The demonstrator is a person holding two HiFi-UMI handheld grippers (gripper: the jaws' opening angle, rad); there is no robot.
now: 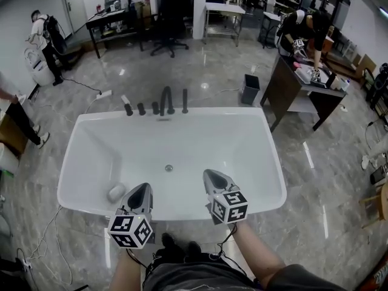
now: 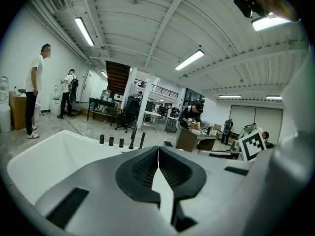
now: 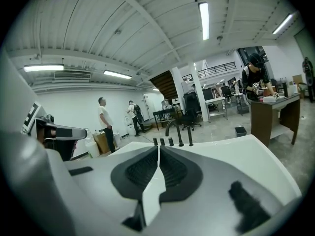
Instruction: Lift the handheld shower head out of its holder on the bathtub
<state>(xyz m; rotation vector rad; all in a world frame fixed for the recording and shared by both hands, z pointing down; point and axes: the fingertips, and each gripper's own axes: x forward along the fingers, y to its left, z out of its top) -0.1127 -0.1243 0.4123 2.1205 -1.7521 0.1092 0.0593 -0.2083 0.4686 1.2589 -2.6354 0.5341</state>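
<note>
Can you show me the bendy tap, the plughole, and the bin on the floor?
Bendy tap [image 1: 166, 100], head view: on its curved black spout.
Plughole [image 1: 168, 168], head view: middle of the round drain.
Bin [image 1: 249, 90], head view: on its dark side.

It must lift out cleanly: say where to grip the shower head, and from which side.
Grip the shower head mid-shaft, likely reaching across the tub with the right tongs: it stands slim and upright, right of the spout.
</note>
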